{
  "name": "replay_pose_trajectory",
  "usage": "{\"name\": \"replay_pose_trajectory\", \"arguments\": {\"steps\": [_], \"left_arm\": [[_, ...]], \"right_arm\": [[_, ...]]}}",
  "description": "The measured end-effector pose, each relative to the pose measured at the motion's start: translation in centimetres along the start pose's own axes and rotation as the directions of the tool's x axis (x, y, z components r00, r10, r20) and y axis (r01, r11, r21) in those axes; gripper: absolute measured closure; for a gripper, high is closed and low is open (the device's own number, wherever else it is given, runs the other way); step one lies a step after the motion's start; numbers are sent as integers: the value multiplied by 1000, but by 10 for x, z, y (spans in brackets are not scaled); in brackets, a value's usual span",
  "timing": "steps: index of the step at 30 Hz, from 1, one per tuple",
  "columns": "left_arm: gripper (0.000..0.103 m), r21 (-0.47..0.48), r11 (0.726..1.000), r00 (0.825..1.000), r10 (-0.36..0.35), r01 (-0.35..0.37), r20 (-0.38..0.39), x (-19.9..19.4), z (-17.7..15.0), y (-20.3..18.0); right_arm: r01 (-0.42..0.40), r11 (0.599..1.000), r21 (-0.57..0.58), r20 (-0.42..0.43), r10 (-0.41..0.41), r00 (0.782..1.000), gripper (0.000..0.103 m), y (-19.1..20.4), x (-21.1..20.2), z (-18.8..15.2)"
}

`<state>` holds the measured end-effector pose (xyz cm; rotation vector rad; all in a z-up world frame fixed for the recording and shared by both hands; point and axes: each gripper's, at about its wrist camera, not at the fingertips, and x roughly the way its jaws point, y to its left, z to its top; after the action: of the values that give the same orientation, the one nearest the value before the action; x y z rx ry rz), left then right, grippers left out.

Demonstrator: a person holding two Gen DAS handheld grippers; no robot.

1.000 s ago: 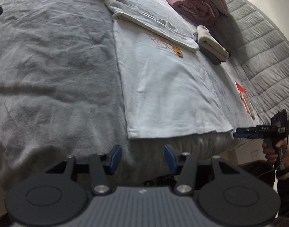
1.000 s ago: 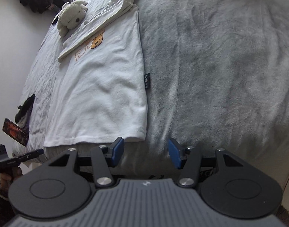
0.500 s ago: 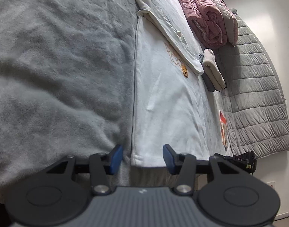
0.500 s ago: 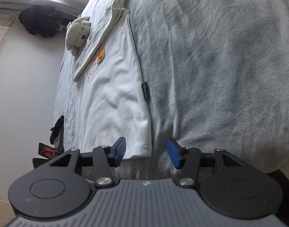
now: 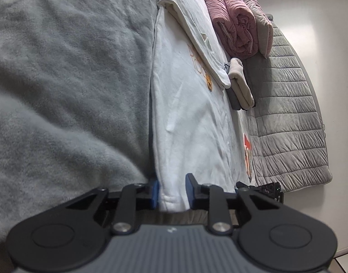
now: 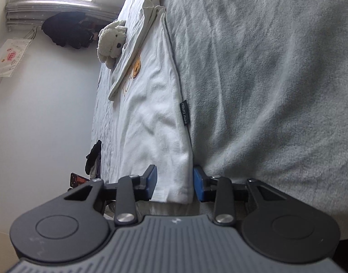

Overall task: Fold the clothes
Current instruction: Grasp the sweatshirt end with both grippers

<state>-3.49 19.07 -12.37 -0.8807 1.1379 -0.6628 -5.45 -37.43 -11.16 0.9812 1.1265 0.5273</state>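
A white T-shirt (image 5: pixel 187 113) lies flat on a grey blanket (image 5: pixel 67 72), its sleeves folded in across an orange print. The left gripper (image 5: pixel 171 192) straddles the hem corner at 6 o'clock of its view; its jaws are closing, the 2 blue pads on either side of the cloth, the left one touching the edge (a firm pinch cannot be confirmed). The right gripper (image 6: pixel 175 183) brackets the other hem corner, jaws closing, narrow gaps showing beside the fabric. A plush toy (image 6: pixel 112 43) sits at 11 o'clock, rolled pink bedding (image 5: pixel 233 20) at 1 o'clock.
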Motion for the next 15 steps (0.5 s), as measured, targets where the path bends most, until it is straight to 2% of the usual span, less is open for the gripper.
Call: {"name": "replay_pose_trajectory", "arguments": {"steps": [1, 3, 15], "left_arm": [[86, -7, 1000, 1000, -9, 9, 1, 1, -1, 2], [87, -14, 1000, 1000, -25, 25, 1, 2, -1, 4], [87, 19, 999, 999, -34, 35, -23, 8, -2, -5]], "right_arm": [[0, 1000, -6, -4, 0, 1000, 67, 1, 1, 0], [4, 1000, -17, -16, -4, 1000, 67, 3, 2, 0], [21, 998, -54, -35, -23, 999, 67, 14, 12, -1]]}}
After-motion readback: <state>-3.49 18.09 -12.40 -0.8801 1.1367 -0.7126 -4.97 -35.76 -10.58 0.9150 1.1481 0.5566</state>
